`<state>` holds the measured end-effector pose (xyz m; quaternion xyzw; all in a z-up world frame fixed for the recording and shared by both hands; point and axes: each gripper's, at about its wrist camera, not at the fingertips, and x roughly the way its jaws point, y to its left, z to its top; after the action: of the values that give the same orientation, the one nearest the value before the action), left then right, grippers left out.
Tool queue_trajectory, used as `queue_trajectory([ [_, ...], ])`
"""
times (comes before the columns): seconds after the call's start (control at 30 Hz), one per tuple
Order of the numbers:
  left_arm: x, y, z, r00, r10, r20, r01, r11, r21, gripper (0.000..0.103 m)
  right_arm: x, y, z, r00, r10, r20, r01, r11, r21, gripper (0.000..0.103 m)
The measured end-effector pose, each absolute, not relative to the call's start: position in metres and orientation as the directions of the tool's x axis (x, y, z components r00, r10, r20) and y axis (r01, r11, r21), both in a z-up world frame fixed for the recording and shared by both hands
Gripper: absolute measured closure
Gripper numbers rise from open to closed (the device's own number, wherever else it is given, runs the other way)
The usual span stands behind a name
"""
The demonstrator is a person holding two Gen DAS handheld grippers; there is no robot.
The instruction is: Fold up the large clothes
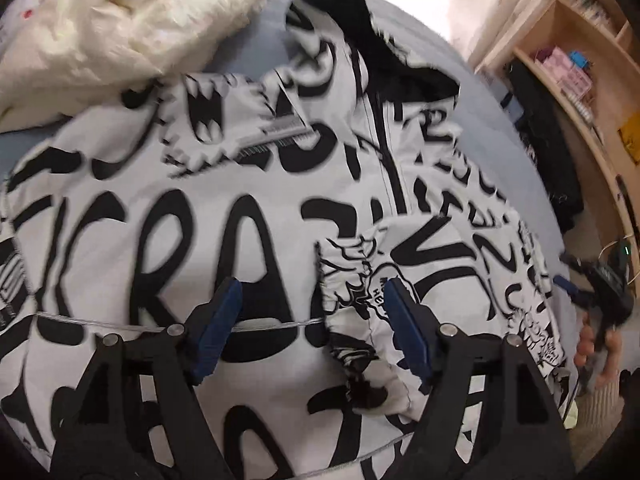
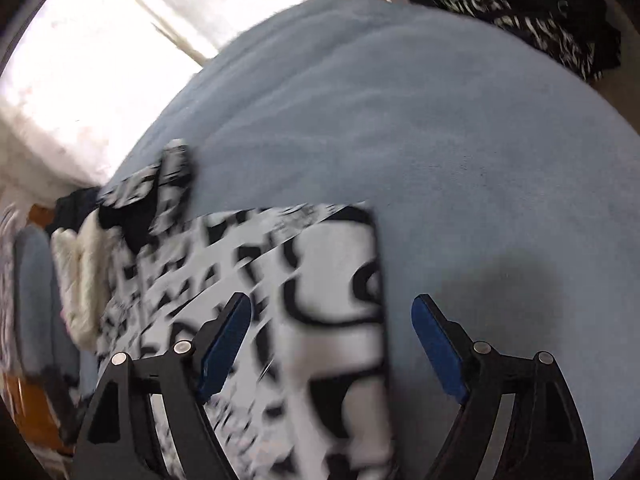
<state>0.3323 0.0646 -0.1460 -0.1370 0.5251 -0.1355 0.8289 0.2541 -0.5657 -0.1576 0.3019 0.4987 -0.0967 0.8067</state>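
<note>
Jacket (image 1: 240, 208) lies on the bed (image 2: 400, 120), one sleeve (image 1: 360, 280) folded across. Left gripper (image 1: 312, 320) and right gripper (image 2: 332, 344) hang over the jacket, jaws apart, empty. Further folds remain.

Jacket (image 2: 320, 320) print motion-blurred, hem beyond frame edge

Jacket (image 1: 248, 216) spread on bed (image 2: 400, 128), fluffy blanket (image 1: 132, 28) behind, shelf (image 1: 576, 60) right

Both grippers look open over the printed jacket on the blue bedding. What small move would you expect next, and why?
Probably the left gripper closes on the folded-in sleeve cuff lying between its open fingers. The right gripper, also open, hangs over the jacket edge holding nothing, so the fold looks unfinished.
</note>
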Motion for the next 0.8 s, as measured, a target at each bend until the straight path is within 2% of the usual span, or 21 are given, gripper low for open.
queue_trajectory([
  [0.07,0.337,0.046,-0.153,0.373,-0.354,-0.858,0.126,0.935,-0.331,0.032,0.268,-0.572,-0.176,0.452,0.166,-0.877,0.474,0.787,0.394,0.026],
  [0.13,0.338,0.029,-0.156,0.376,-0.301,-0.876,0.156,0.953,-0.261,0.032,0.276,-0.571,-0.186,0.43,0.153,-0.89,0.465,0.807,0.364,0.042],
  [0.17,0.339,0.021,-0.157,0.386,-0.258,-0.886,0.163,0.964,-0.21,0.045,0.279,-0.569,-0.184,0.44,0.148,-0.886,0.435,0.828,0.354,0.049],
  [0.2,0.339,0.016,-0.156,0.399,-0.224,-0.889,0.167,0.971,-0.17,0.065,0.278,-0.564,-0.181,0.447,0.157,-0.881,0.404,0.843,0.355,0.082],
  [0.23,0.341,0.009,-0.155,0.402,-0.213,-0.89,0.189,0.971,-0.147,0.081,0.28,-0.562,-0.174,0.454,0.126,-0.882,0.394,0.86,0.325,0.091],
  [0.27,0.342,0.005,-0.152,0.412,-0.206,-0.887,0.193,0.972,-0.136,0.083,0.278,-0.56,-0.162,0.494,0.084,-0.866,0.378,0.875,0.301,0.093],
  [0.3,0.342,0.003,-0.143,0.46,-0.197,-0.866,0.194,0.974,-0.118,0.084,0.272,-0.554,-0.152,0.533,0.055,-0.844,0.367,0.884,0.289,0.098],
  [0.33,0.341,0.002,-0.137,0.499,-0.201,-0.843,0.206,0.972,-0.11,0.091,0.269,-0.553,-0.143,0.582,0.006,-0.813,0.365,0.892,0.268,0.1],
  [0.4,0.342,-0.001,-0.135,0.544,-0.196,-0.816,0.217,0.972,-0.089,0.095,0.27,-0.553,-0.153,0.56,-0.013,-0.828,0.39,0.886,0.25,0.1],
  [0.47,0.346,-0.007,-0.154,0.52,-0.166,-0.838,0.212,0.975,-0.061,0.093,0.275,-0.556,-0.174,0.492,-0.009,-0.871,0.413,0.883,0.224,0.1],
  [0.57,0.343,-0.013,-0.159,0.535,-0.129,-0.835,0.208,0.978,-0.018,0.09,0.27,-0.562,-0.165,0.477,0.049,-0.877,0.44,0.851,0.286,0.098],
  [0.6,0.341,-0.012,-0.156,0.529,-0.132,-0.838,0.206,0.978,-0.024,0.09,0.266,-0.563,-0.159,0.47,0.084,-0.878,0.437,0.843,0.314,0.09],
  [0.63,0.341,-0.01,-0.154,0.519,-0.141,-0.843,0.201,0.979,-0.041,0.09,0.26,-0.562,-0.15,0.466,0.122,-0.876,0.421,0.841,0.341,0.077],
  [0.7,0.339,0.001,-0.144,0.488,-0.184,-0.853,0.198,0.975,-0.097,0.084,0.239,-0.553,-0.129,0.471,0.137,-0.871,0.38,0.86,0.341,0.058],
  [0.8,0.323,0.022,-0.129,0.488,-0.21,-0.847,0.175,0.974,-0.141,0.068,0.195,-0.532,-0.1,0.45,0.12,-0.885,0.312,0.907,0.282,0.041],
])
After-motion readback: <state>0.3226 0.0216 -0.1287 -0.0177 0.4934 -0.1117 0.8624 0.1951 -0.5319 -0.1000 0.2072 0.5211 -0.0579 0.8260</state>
